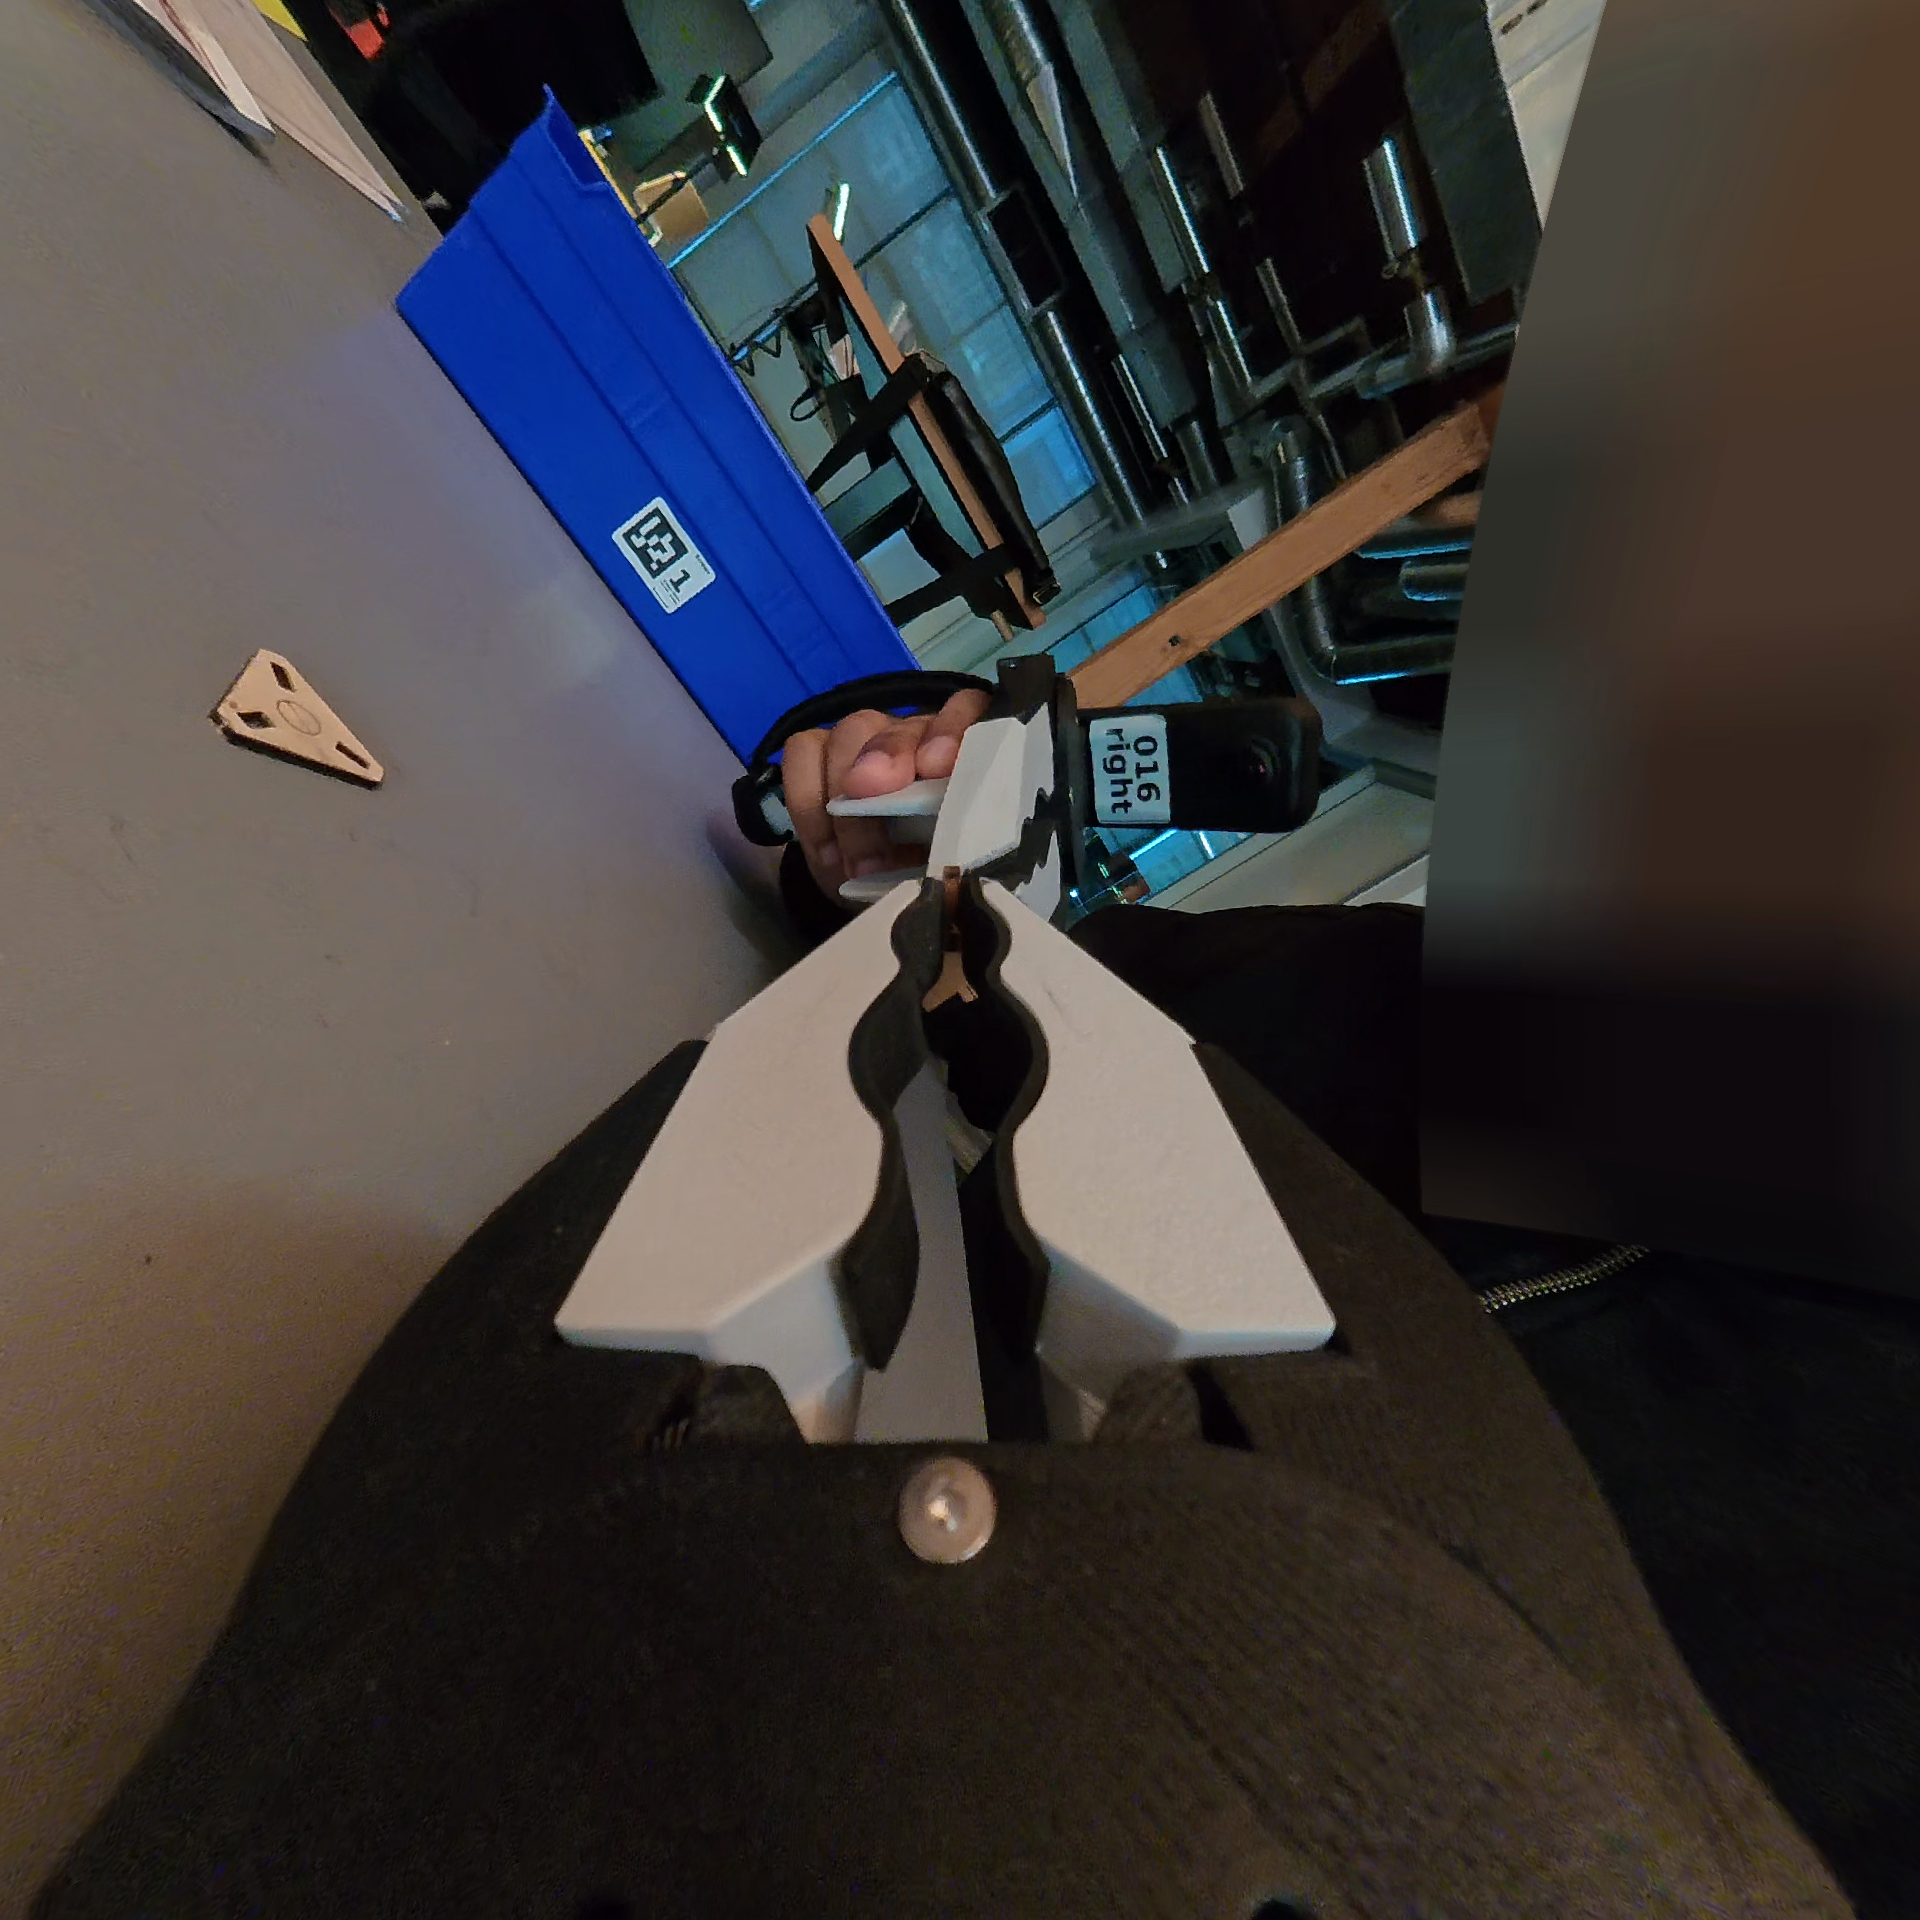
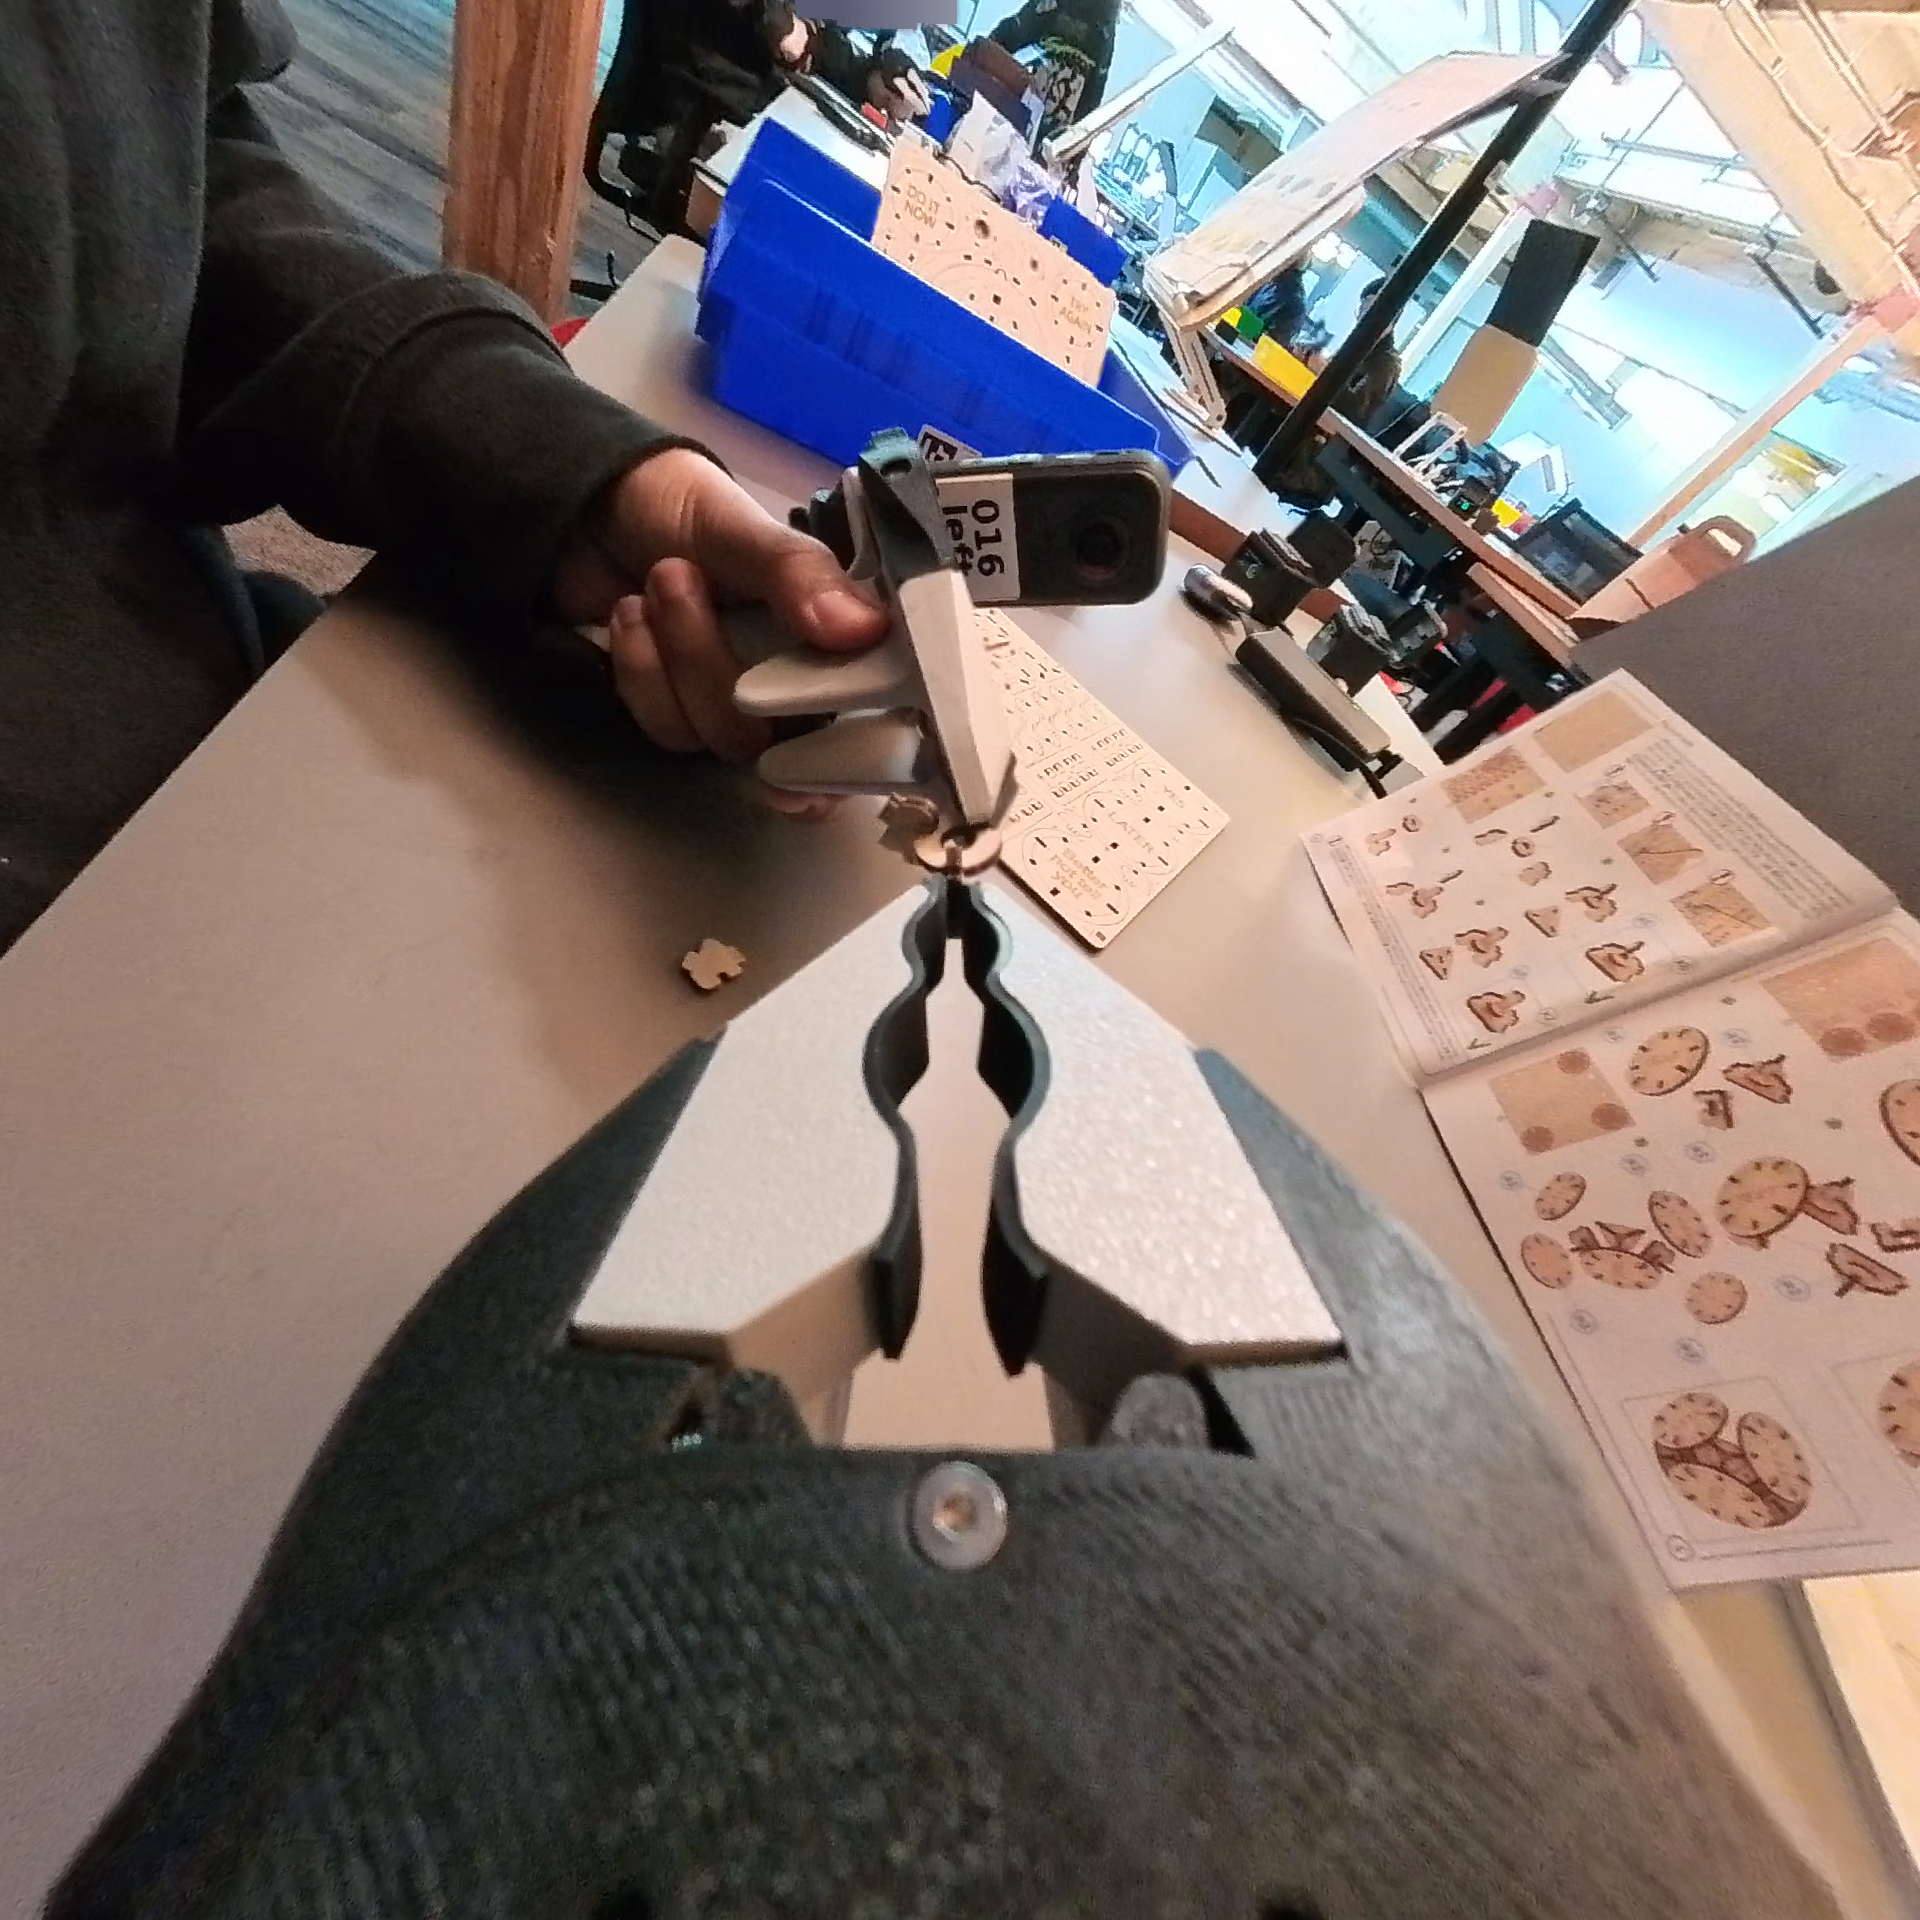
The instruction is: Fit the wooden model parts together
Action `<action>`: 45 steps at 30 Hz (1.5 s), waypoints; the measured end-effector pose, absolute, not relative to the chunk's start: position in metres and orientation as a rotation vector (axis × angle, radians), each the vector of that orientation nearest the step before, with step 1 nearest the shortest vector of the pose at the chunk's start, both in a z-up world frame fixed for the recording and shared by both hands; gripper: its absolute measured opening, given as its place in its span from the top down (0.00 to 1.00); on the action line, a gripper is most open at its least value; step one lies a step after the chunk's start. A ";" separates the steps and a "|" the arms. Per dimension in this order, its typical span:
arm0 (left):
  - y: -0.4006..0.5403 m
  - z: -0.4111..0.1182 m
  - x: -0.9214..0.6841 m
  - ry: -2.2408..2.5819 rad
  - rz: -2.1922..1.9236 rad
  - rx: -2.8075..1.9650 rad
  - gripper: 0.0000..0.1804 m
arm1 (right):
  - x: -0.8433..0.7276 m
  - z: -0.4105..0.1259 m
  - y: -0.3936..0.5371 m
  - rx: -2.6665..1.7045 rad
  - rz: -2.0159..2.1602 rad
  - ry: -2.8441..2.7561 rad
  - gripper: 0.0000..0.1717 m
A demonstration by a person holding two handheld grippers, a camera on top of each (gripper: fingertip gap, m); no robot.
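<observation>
- Left wrist view: the left gripper [image 1: 948, 902] is seen at the centre of the frame with its dark pads closed on a thin wooden piece [image 1: 950, 977], whose tan edge shows between them.
- Just above its tips, the right gripper [image 1: 997, 821] is held by a hand [image 1: 862, 790]; its tips meet the same spot, but what they pinch cannot be told from this view.
- A blue bin [image 1: 623, 457] is seen on the grey table [image 1: 260, 935] in the upper left; only its outer wall with a white sticker is shown, so its contents cannot be told here.
- A triangular wooden plate [image 1: 296, 717] with slots lies alone on the table at mid left.
- Right wrist view: the right gripper [image 2: 951, 899] is shown at the centre, its pads drawn together on a thin stem that hangs below a small wooden assembly [image 2: 951, 844].
- That assembly is held from above by the left gripper [image 2: 977, 805], gripped by a hand [image 2: 717, 613] in a dark sleeve.
- The blue bin [image 2: 894, 353] is seen at upper centre; a pale wooden sheet [image 2: 997, 260] with cut-outs stands inside it.
- A second punched wooden sheet [image 2: 1101, 831] lies flat on the table [image 2: 312, 935] behind the grippers.
- A small loose wooden piece [image 2: 715, 961] lies at mid left.
- An open instruction booklet [image 2: 1662, 1091] is spread at the right.
</observation>
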State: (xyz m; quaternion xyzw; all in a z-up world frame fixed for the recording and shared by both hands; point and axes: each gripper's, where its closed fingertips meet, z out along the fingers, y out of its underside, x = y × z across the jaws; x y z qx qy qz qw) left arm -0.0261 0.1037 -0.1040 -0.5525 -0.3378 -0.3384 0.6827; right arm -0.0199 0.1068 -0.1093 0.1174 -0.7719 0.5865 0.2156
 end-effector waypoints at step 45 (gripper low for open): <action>0.110 -0.106 -0.025 -0.740 -0.627 -1.293 0.99 | -0.020 -0.107 0.105 0.322 1.576 -2.135 1.00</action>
